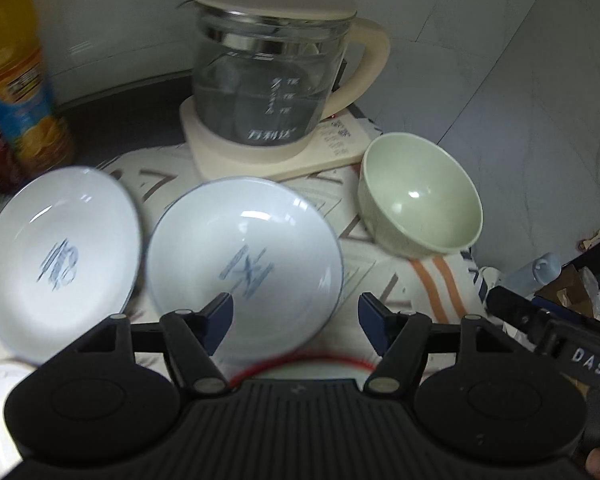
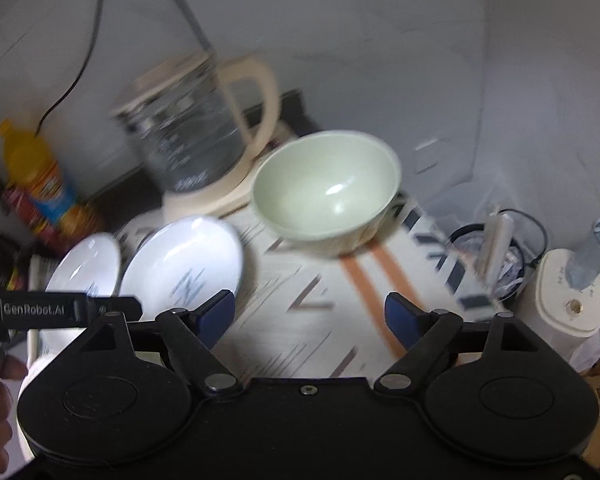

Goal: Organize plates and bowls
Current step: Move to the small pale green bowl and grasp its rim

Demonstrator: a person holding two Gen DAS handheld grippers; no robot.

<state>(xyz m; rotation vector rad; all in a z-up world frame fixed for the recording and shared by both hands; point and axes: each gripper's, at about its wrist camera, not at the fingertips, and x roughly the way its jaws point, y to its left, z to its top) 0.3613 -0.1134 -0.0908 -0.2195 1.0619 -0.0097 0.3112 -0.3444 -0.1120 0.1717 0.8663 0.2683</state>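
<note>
Right of the kettle point(image 1: 272, 68), you've got both grippers, left point(image 1: 296, 316) and right point(image 2: 310, 314), spread apart and empty, probably lining up for the green bowl point(image 2: 326, 188) or the plates point(image 1: 244, 264).

Left tool point(image 1: 296, 316) and right tool point(image 2: 310, 314) both spread wide, blue pads gripping nothing

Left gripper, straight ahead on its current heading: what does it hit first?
Most likely the nearer white plate: the open left gripper has its left finger over the plate's near rim. Beyond it stands the glass kettle. Height above the plate is unclear.
</note>
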